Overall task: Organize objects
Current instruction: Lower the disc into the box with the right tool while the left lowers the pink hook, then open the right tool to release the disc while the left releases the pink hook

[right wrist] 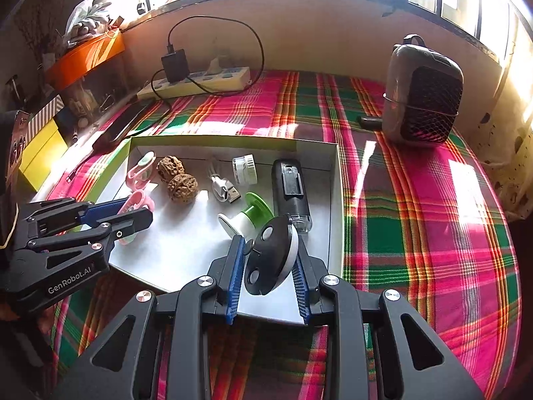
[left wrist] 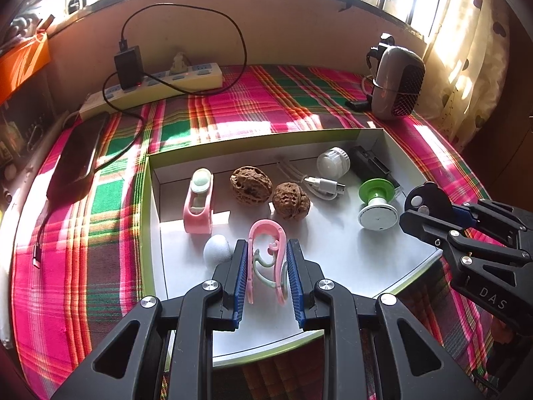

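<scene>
White shallow cardboard box with green rim (left wrist: 373, 140) on plaid cloth holds all items. Pink looped plastic clip (left wrist: 266, 260) upright near front edge, pinched between blue pads. Black-and-white round disc (right wrist: 271, 256) on edge at front right, clamped likewise. Inside, left to right: pink plastic holder with pale green cap (left wrist: 199, 201), two brown wrinkled walnuts (left wrist: 250, 185), coiled white USB cable (left wrist: 321, 185), clear jar (left wrist: 333, 162), green-and-white spool (left wrist: 378, 205), black rectangular device (right wrist: 291, 193). White ball (left wrist: 217, 250) beside clip.

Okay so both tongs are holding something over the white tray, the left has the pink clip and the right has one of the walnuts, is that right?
Not quite. The right tongs grip a black disc-shaped gadget, not a walnut; the right wrist view shows it between the blue pads. Both walnuts lie in the white tray. The left tongs do hold the pink clip.
</scene>
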The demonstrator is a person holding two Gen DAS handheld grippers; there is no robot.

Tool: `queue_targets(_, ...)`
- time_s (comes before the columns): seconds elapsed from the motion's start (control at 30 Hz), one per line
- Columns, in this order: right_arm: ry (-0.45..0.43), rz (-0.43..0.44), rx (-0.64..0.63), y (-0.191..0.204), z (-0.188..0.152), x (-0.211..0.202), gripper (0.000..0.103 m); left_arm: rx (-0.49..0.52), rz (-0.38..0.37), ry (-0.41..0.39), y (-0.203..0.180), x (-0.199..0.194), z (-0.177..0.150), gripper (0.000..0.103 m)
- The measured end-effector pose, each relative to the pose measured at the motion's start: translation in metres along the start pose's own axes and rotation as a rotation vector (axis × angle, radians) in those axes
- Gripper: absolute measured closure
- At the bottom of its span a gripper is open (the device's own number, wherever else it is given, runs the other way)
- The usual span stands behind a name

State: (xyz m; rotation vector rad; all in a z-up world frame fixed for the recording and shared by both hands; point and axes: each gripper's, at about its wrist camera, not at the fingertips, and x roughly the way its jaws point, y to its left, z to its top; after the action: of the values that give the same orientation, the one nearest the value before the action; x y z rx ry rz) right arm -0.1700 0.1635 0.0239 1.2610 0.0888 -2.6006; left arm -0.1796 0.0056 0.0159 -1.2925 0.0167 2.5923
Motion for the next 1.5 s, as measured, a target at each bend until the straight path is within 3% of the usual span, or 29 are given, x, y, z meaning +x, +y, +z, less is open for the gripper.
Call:
queue_targets(0.5, 0.070, -0.043, -0.021, 0.001, -0.001, 0.015, 0.074, 0.003, 0.001, 0.003, 0.000, 0.004, 0.001, 0.082)
queue_targets(1.3, 0.070, -0.053, -0.010, 0.000, 0.000, 0.019, 0.073, 0.003, 0.000, 0.002, -0.001, 0.004, 0.002, 0.081)
queue_targets(1.5, 0.066, -0.054, -0.015, 0.002, 0.001, 0.017, 0.065, 0.005, -0.001, 0.004, 0.000, 0.005, 0.003, 0.078)
